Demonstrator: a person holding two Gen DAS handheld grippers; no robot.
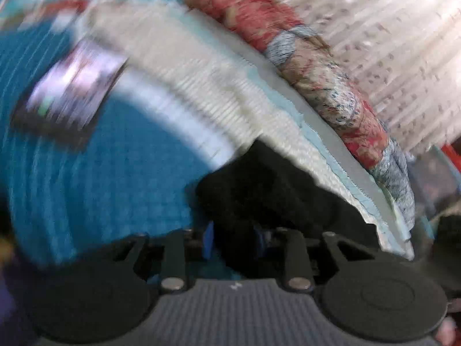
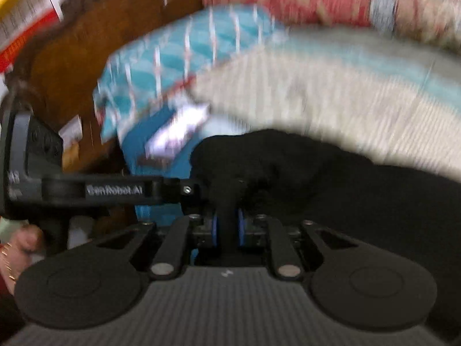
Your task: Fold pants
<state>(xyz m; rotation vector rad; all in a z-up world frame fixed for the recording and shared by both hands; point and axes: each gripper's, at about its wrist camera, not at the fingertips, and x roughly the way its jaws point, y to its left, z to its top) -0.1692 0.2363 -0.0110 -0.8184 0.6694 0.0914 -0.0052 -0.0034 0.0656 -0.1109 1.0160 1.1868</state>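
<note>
Both pinch the black pants (image 2: 331, 190): the left hand-held gripper (image 1: 233, 239) and right hand-held gripper (image 2: 227, 227), blue pads pressing bunched fabric.

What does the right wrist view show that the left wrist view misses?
Only the right wrist view shows the left gripper from the side, a hand on its handle, and brown wooden furniture. Only the left wrist view shows the pale dotted fabric. Both show the black pants pinched between blue-padded jaws, the blue bed cover, a cream blanket, a red floral quilt and a blurred phone-like object.
</note>
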